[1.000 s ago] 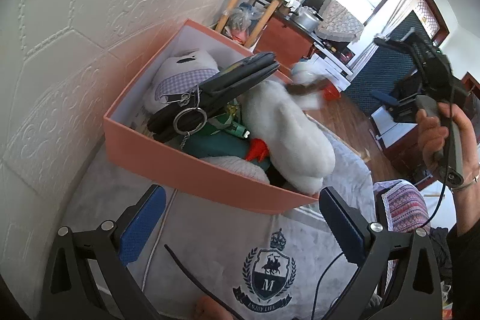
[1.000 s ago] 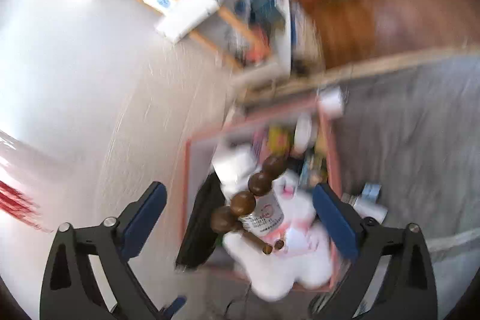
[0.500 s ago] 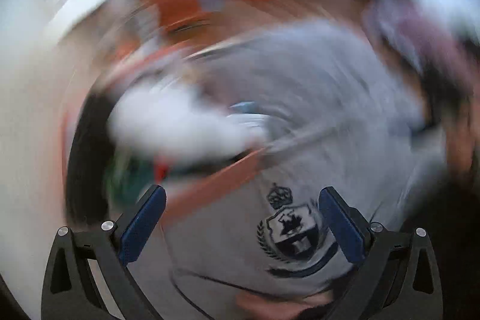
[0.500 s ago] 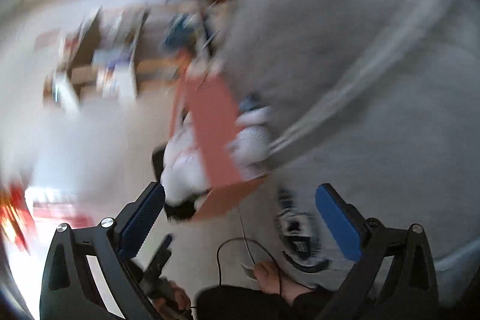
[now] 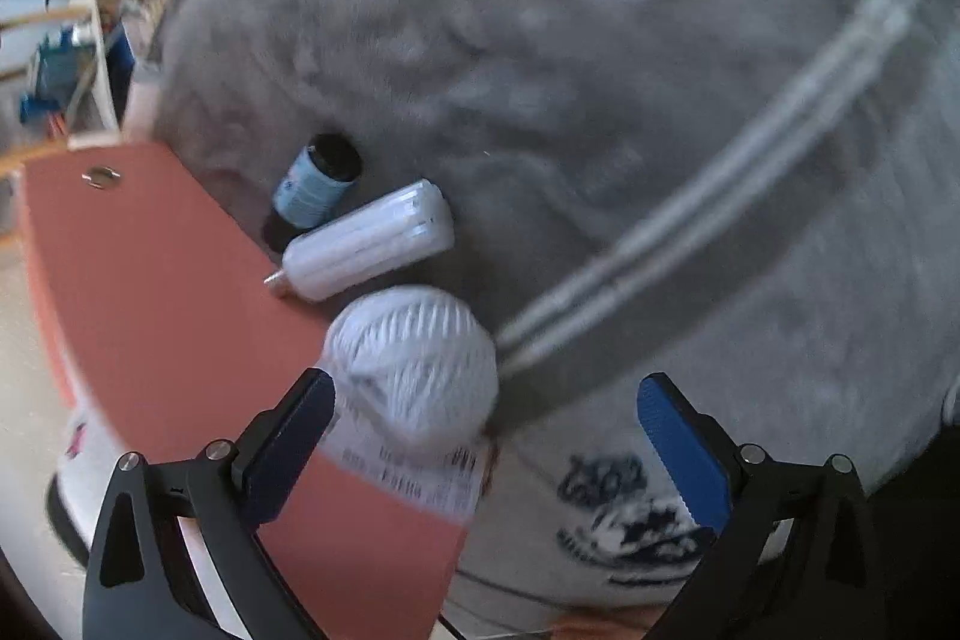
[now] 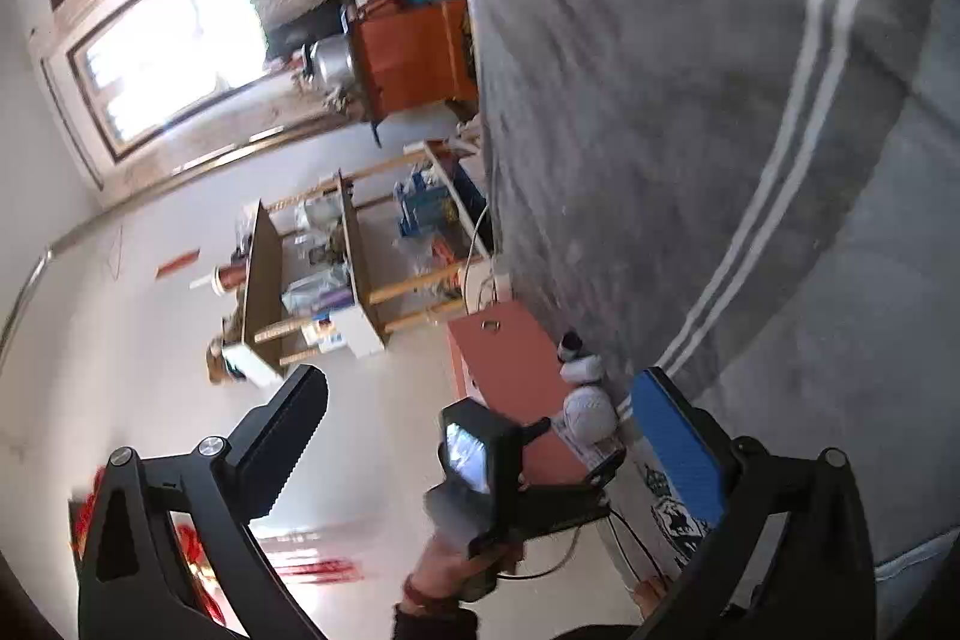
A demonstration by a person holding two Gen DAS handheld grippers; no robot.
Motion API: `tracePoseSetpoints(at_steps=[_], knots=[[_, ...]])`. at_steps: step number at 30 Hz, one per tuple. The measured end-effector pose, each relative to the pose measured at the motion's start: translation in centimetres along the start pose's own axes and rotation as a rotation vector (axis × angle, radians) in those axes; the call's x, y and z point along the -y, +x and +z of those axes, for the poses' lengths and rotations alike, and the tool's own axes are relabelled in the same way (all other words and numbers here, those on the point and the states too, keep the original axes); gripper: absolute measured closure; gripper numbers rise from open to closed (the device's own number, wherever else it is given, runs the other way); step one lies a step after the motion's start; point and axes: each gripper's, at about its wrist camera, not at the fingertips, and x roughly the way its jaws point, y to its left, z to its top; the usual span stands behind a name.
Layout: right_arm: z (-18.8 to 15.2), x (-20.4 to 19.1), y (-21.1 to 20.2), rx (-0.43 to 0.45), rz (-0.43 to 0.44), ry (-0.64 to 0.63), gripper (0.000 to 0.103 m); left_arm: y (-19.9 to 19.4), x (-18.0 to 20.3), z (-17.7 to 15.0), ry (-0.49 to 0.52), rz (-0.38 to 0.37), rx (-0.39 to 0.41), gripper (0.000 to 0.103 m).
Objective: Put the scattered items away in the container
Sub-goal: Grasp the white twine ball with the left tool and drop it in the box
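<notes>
While spread wide and empty, left gripper [image 5: 480, 436] hovers over grey blanket [image 5: 660, 100]. From left: salmon box [image 5: 168, 292] wall, then small blue-labelled bottle [image 5: 315, 181], white tube [image 5: 369, 241] and ball of white yarn [image 5: 414, 370], all just beside that wall, outside it. Right gripper [image 6: 480, 436] likewise splayed, nothing held, aimed toward same box, well apart.

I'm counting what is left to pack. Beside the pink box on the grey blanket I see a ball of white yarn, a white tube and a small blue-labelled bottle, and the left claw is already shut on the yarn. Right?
Not quite. The left wrist view shows the left claw open, not gripping the yarn. The white tube and bottle do lie beside the pink box on the blanket.
</notes>
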Motion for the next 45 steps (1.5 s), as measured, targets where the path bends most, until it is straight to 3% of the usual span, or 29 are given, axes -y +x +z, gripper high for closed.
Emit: tracePoseSetpoints(at_steps=[2, 5, 6, 12, 17, 21, 25, 28, 30, 33, 35, 37, 40, 42, 45], knots=[[0.3, -0.4, 0.1, 0.002, 0.023, 0.006, 0.001, 1.0, -0.6, 0.5, -0.031, 0.036, 0.003, 0.006], [0.2, -1.0, 0.6, -0.018, 0.029, -0.021, 0.001, 0.9, -2.8, 0.4, -0.145, 0.094, 0.009, 0.048], [0.1, -1.0, 0.8, -0.025, 0.026, -0.026, 0.001, 0.2, -3.8, 0.1, -0.193, 0.03, 0.024, 0.048], [-0.1, -0.2, 0.9, -0.019, 0.004, -0.013, 0.001, -4.8, -4.0, -2.5, -0.232, -0.085, 0.152, 0.049], [-0.2, 0.3, 0.4, 0.0, -0.027, -0.021, 0.001, -15.0, -8.3, -7.8, -0.342, -0.156, 0.345, 0.048], [-0.6, 0.8, 0.3, 0.004, -0.048, -0.002, 0.001, -22.2, -16.1, -14.3, -0.477, -0.071, 0.458, 0.048], [-1.0, 0.8, 0.7, -0.001, -0.076, -0.014, 0.001, -24.3, -26.7, -21.6, -0.718, 0.025, 0.507, 0.047], [-1.2, 0.7, 1.6, -0.024, -0.093, -0.036, 0.001, -23.2, -32.2, -24.8, -0.826, 0.133, 0.519, 0.021], [-1.4, 0.8, 2.0, -0.042, -0.106, -0.044, 0.001, -22.4, -34.1, -26.7, -0.899, 0.212, 0.505, 0.014], [-1.6, 1.0, 2.2, -0.057, -0.11, -0.049, 0.001, -20.7, -35.5, -29.2, -0.981, 0.129, 0.531, 0.014], [-1.7, 0.8, 2.2, -0.059, -0.108, -0.055, 0.001, -19.7, -35.3, -29.9, -0.975, 0.08, 0.539, 0.014], [-1.8, 0.6, 2.2, -0.062, -0.104, -0.063, 0.001, -19.0, -34.0, -29.6, -0.938, 0.076, 0.533, 0.014], [-1.9, 0.7, 2.3, -0.067, -0.098, -0.051, 0.001, -17.8, -31.0, -27.0, -0.855, 0.007, 0.518, 0.014], [-1.9, 0.9, 2.3, -0.072, -0.092, -0.035, 0.001, -17.1, -28.8, -24.7, -0.797, -0.081, 0.512, 0.013], [-1.9, 1.2, 2.2, -0.069, -0.086, -0.014, 0.001, -15.9, -23.8, -18.6, -0.703, -0.233, 0.492, 0.014]])
